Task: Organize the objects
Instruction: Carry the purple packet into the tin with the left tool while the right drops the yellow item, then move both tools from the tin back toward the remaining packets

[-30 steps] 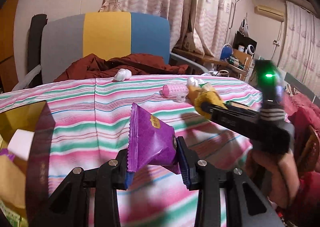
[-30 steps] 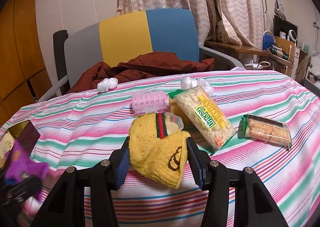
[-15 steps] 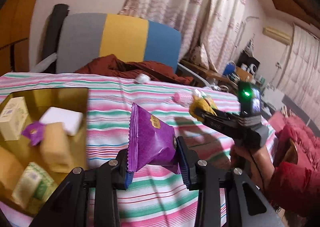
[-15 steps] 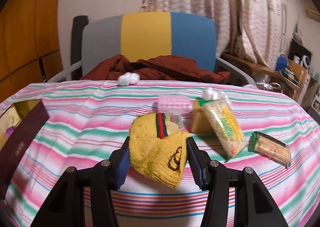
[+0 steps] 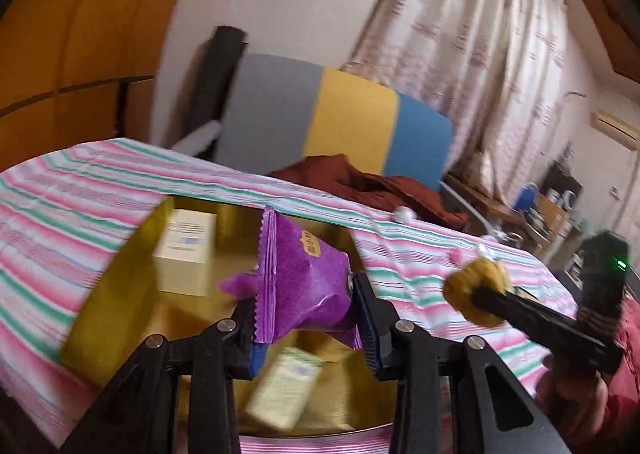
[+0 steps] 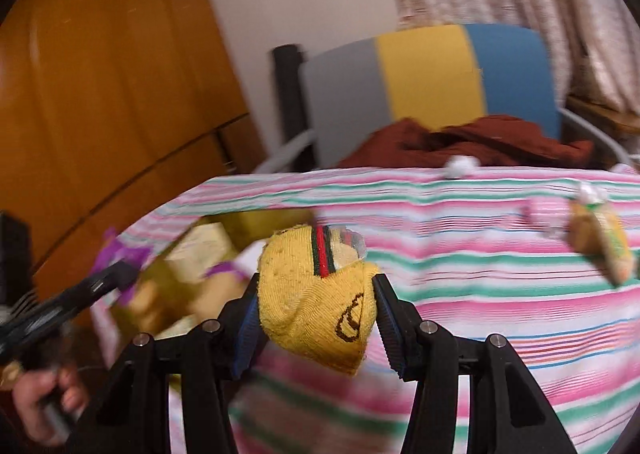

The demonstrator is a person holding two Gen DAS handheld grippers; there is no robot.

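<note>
My left gripper (image 5: 306, 316) is shut on a purple snack packet (image 5: 304, 282) and holds it above an open gold box (image 5: 104, 294). The box holds a cream carton (image 5: 186, 254), a pale green packet (image 5: 286, 388) and other items. My right gripper (image 6: 316, 312) is shut on a yellow sock (image 6: 316, 294) with a red and green stripe, above the striped cloth. It shows in the left wrist view (image 5: 478, 294), right of the box. The left gripper and purple packet (image 6: 120, 258) show blurred at the left of the right wrist view.
The table wears a pink, green and white striped cloth (image 5: 72, 194). A snack bag (image 6: 608, 246), a pink item (image 6: 544, 212) and white wads (image 6: 460, 165) lie at the right. A grey, yellow and blue chair (image 5: 340, 122) with a brown garment (image 5: 360, 186) stands behind.
Both grippers have swung left with their loads. The left gripper now hangs over the gold box. The right gripper has left the snack bags behind at the right.
</note>
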